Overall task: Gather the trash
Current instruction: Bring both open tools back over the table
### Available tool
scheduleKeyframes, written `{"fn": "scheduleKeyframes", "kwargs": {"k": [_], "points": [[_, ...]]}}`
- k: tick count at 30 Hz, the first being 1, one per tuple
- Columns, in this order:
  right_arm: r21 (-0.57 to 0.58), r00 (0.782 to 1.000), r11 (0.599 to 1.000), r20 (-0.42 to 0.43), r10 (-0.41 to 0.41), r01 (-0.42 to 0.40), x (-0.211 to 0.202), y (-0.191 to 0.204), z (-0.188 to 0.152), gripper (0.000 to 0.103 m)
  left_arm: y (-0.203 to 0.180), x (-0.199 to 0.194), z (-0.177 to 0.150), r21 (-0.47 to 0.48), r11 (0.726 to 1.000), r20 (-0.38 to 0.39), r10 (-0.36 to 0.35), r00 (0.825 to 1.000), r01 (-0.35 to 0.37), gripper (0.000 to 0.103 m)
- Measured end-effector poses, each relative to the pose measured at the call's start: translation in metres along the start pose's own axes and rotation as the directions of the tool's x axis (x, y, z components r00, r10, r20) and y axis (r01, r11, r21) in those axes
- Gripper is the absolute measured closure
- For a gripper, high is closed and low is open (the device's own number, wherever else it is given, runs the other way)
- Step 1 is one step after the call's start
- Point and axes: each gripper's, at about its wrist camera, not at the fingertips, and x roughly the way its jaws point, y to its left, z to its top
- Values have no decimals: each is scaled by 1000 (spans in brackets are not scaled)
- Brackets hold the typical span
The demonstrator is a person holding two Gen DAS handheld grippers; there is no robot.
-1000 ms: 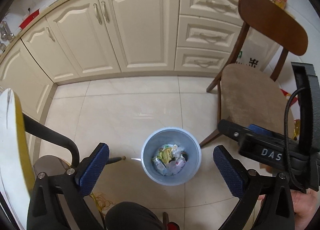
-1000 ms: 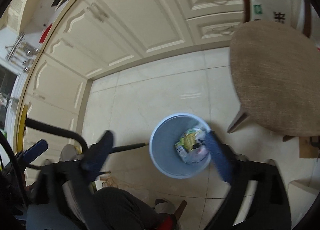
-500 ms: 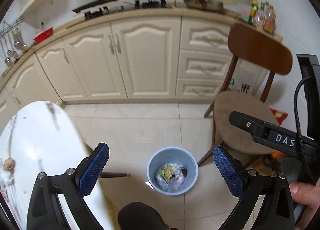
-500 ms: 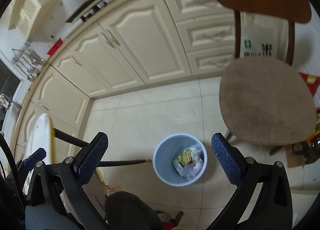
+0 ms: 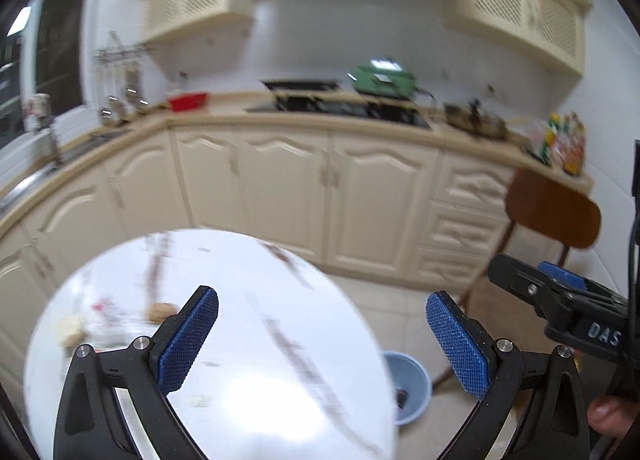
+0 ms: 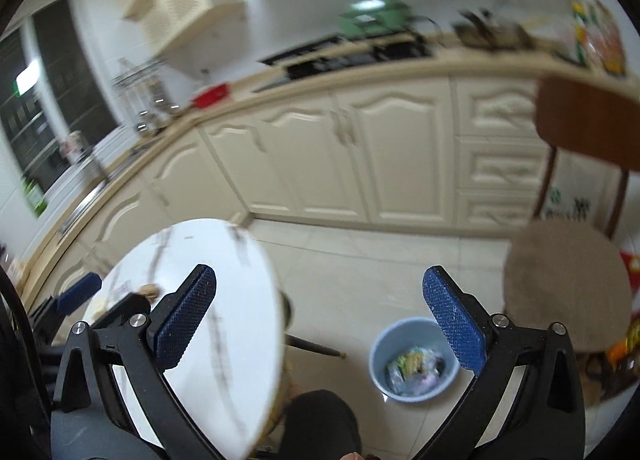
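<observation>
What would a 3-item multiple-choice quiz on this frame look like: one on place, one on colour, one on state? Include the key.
1. Where does the bin stand?
A. on the floor between the round table and the chair
B. on the counter
C. on the chair seat

2. What colour are the gripper pads?
A. red
B. blue
C. green

3. How is the right gripper?
A. shut on a wrapper
B. shut, empty
C. open, empty

Key: 1 A, the bin sits on floor tiles between them; 2 B, both views show blue textured pads; 3 C, the jaws stand wide apart with nothing between.
</observation>
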Motion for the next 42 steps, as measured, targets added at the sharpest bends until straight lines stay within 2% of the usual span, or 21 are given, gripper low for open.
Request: {"fn": "scheduleKeyframes", "kwargs": {"k": [6,14,22,25,29,38,42], "points": [[-158,996,986,54,66,-57,-19,100,-4,0,57,-85,-37,-107,989,103,113,988,-101,1],[-327,983,936,75,166,-133,-31,207,-23,0,105,-173,-99,-241,946,177,264,948,-219,1],[-413,970,891,59,235,-191,-32,267,-41,0,113,-219,-142,-300,911,182,345,921,-282,1],[-422,969,883,45,245,-204,-27,273,-44,0,114,-216,-147,-314,900,156,363,919,-302,1],[-419,972,884,7,235,-210,-10,273,-47,0,119,-206,-157,-339,887,102,366,925,-314,1],[-412,980,889,-74,187,-200,35,266,-50,0,134,-139,-120,-327,890,-9,332,943,-316,1],[-410,978,889,-134,160,-202,66,264,-54,0,167,-101,-102,-324,891,-64,315,947,-318,1]]}}
